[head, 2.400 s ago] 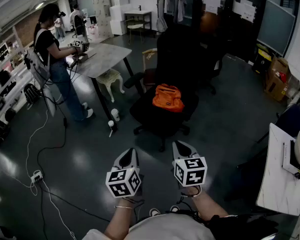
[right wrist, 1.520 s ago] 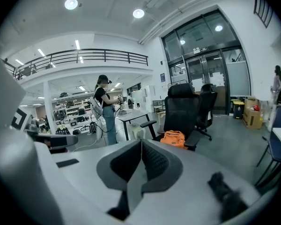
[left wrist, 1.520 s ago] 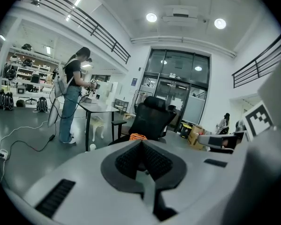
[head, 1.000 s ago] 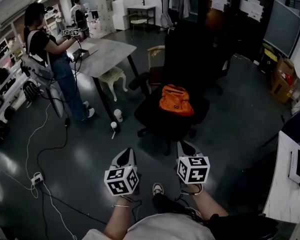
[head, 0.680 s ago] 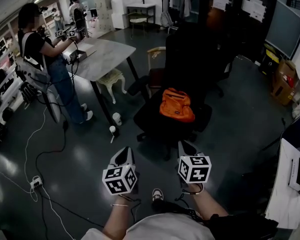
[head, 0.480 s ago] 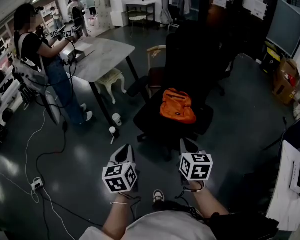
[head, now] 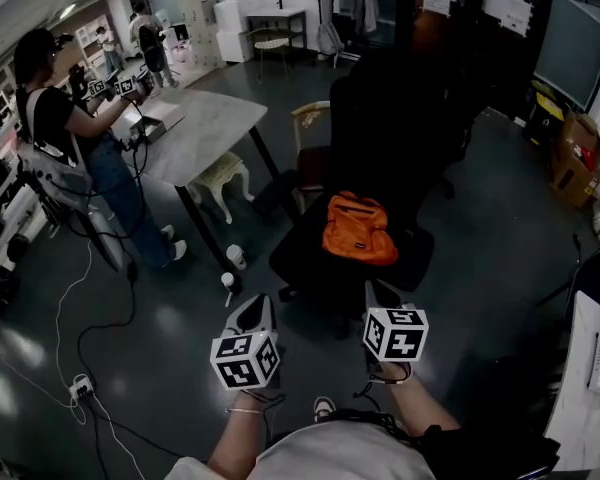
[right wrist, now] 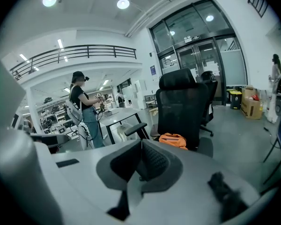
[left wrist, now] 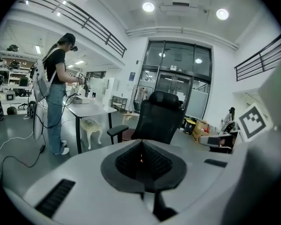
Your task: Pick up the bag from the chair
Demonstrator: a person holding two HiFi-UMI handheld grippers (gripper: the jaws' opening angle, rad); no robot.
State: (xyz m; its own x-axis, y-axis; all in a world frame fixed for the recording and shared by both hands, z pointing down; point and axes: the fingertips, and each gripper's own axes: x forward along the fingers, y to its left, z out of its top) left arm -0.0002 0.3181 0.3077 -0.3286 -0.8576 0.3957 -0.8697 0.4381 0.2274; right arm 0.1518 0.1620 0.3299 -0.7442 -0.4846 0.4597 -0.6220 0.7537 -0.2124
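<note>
- The bag, orange and soft, was seen lying on the seat of the black office chair, slumped near the foot of the backrest. Nothing was touching it.
- The left gripper was held low in front of the person, short of the chair, with bare floor between its tip and the seat. In the left gripper view its jaws were pressed together with nothing between them.
- The right gripper was held beside it at about the same level. Its tip was near the front edge of the seat in the head view, but clearly apart from the bag. Its jaws were likewise closed on nothing.
- Both grippers were pointed toward the chair. In the right gripper view the bag was seen just above the closed jaw tips. In the left gripper view it was largely covered by the gripper's own body.
- No part of the pick-up itself was judged to be done; only the approach could be counted as under way.
- What was left, by this reading: the gap to the seat had to be closed, at least one pair of jaws opened, a fold or strap of the bag gripped, and the bag lifted clear of the chair.
- Which part of the bag would best be gripped could not be made out at this size.
- A second person was seen at a table well off to the left, apart from the chair.
</note>
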